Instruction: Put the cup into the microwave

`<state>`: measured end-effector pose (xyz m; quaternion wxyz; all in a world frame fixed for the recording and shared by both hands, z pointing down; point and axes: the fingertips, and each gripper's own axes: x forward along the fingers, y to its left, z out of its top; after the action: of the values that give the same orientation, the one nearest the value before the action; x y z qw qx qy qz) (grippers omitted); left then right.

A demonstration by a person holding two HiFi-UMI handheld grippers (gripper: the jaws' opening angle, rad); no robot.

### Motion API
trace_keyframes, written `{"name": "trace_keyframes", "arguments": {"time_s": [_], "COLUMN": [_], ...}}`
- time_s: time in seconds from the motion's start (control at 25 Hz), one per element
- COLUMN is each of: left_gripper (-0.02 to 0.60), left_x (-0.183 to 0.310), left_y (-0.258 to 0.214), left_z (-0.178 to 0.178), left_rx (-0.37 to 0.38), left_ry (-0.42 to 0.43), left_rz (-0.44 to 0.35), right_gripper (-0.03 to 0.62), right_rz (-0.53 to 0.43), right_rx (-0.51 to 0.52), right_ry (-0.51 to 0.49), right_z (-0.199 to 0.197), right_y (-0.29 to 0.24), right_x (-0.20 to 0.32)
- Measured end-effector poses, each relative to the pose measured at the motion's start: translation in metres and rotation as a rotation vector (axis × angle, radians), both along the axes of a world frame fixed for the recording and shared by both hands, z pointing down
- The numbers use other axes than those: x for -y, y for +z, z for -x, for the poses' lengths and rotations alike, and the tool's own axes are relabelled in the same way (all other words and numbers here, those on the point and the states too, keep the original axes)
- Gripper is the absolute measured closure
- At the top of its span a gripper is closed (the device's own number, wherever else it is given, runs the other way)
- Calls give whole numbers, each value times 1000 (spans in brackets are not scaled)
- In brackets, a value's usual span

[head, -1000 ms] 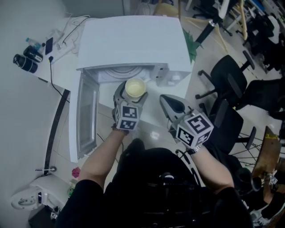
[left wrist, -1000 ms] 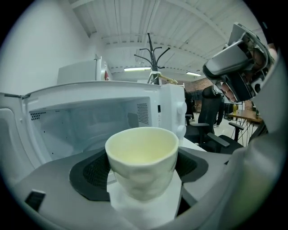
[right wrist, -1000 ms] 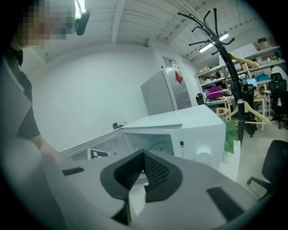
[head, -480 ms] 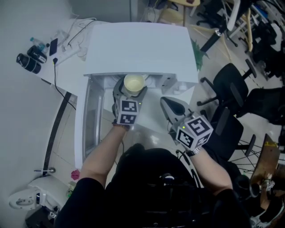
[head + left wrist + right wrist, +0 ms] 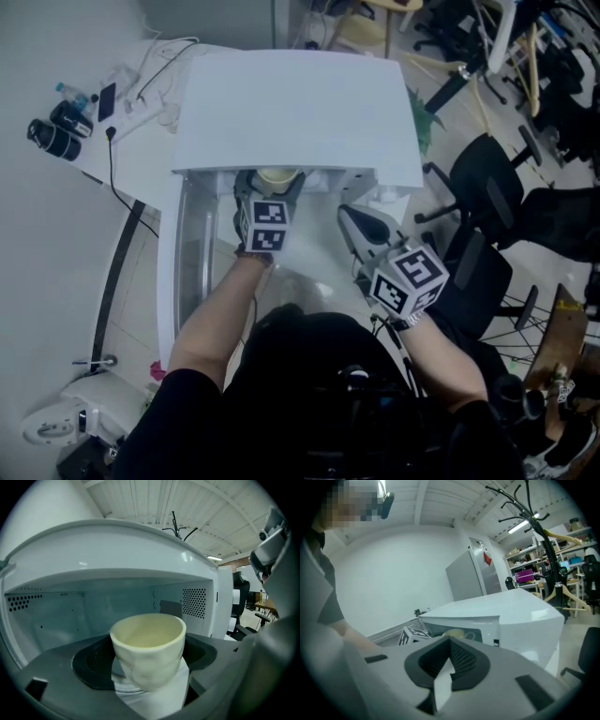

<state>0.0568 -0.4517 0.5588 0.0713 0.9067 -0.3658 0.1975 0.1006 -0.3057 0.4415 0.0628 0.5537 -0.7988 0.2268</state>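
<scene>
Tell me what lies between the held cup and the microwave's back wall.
Nothing: in the left gripper view, the cavity from cup to microwave back wall looks bare.

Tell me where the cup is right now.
In the left gripper view, the cup is held in the left gripper, at the open microwave's mouth.

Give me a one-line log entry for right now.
left gripper: shut on cup | cup: at microwave mouth | door: open | right gripper: shut, empty, outside microwave
</scene>
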Motion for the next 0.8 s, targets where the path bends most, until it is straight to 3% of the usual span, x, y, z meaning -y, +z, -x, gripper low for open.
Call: {"name": "trace_keyframes", "arguments": {"time_s": [0.4,0.8], "left_gripper": [155,167], "left_x": [31,44], "left_y": [12,8], "left_z": [-5,-10], "left_rx": [2,-11], "left_ry": [-19,-15], "left_rz": [19,-10], "right_gripper": [582,582], "right_rz": [12,17], "right_rx": [9,6], "right_ry": [2,-3], "right_z": [0,-1], "right_y": [8,12], "right_x": [15,23]}}
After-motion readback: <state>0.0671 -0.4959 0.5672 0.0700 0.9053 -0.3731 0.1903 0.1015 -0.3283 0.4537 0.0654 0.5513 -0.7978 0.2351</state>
